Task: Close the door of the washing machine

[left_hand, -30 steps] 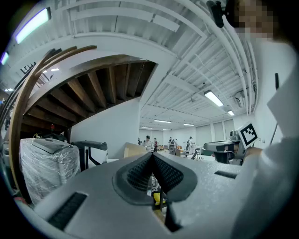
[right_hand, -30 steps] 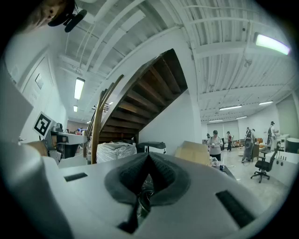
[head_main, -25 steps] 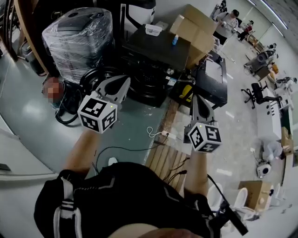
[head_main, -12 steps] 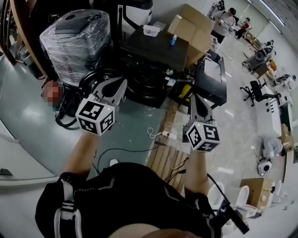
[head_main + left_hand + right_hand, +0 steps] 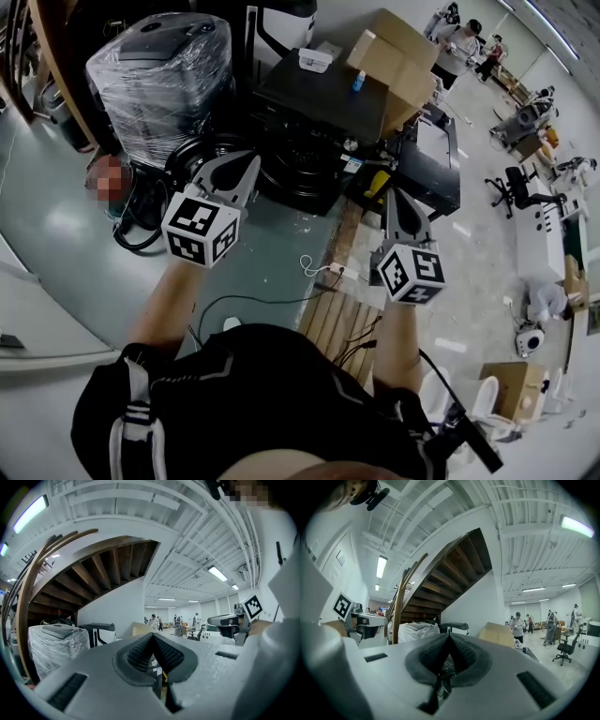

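A black washing machine (image 5: 323, 98) stands ahead on the floor, its round front opening (image 5: 298, 173) facing me. A dark ring (image 5: 192, 155) hangs at its left, apparently the open door, partly hidden behind my left gripper. The left gripper (image 5: 247, 167) is held level in the air in front of that ring, jaws shut on nothing (image 5: 152, 635). To the right, the right gripper (image 5: 398, 193) points at the machine's right corner, also shut and empty (image 5: 449, 636). Neither touches the machine.
A plastic-wrapped appliance (image 5: 155, 80) stands left of the machine, with cables (image 5: 141, 220) on the floor beside it. Cardboard boxes (image 5: 398, 56) and a black cabinet (image 5: 431, 164) are to the right. A wooden pallet (image 5: 333, 323) and a power strip (image 5: 330, 272) lie near my feet. People (image 5: 459, 42) stand far off.
Both grippers have shifted a little across the view with the hands, still level. Their jaws stay shut and nothing was taken or touched.
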A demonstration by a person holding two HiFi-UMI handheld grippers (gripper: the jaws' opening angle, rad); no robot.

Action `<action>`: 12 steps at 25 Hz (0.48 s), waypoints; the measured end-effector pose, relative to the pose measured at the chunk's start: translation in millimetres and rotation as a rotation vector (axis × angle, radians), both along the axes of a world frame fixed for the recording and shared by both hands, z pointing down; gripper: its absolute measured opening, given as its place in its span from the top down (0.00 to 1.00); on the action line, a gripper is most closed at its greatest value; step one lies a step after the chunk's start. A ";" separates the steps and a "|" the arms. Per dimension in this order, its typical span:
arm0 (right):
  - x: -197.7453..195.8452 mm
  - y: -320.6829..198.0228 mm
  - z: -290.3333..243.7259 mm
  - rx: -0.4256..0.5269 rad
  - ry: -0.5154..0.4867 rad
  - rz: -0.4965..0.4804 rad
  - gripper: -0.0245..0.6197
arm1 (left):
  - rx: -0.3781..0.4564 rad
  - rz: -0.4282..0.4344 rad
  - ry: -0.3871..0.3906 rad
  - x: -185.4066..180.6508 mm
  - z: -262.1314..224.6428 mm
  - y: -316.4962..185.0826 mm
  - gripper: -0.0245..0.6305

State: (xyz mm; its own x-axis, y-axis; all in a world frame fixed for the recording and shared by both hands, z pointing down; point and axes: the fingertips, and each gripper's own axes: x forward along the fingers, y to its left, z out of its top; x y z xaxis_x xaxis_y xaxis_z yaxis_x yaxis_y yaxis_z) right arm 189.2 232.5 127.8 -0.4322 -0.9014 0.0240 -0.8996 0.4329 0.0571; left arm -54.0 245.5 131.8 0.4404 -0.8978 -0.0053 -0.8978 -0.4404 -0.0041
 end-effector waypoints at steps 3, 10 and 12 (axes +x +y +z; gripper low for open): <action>-12.5 -0.7 2.5 -0.004 0.007 -0.006 0.96 | -0.009 0.027 0.036 -10.5 2.0 2.6 0.96; -57.8 -7.8 1.0 0.005 0.015 -0.029 0.96 | -0.003 -0.004 0.037 -58.9 5.5 3.9 0.96; -71.9 -9.1 1.9 0.008 0.020 -0.030 0.96 | 0.000 -0.009 0.037 -74.6 7.5 4.2 0.96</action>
State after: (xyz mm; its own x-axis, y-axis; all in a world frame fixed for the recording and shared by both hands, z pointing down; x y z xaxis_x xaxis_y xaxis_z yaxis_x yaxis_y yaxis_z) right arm 117.3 223.4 129.7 -0.4585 -0.8883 0.0258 -0.8849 0.4590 0.0787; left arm -128.6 249.7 139.2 0.4320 -0.9016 -0.0213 -0.9012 -0.4324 0.0296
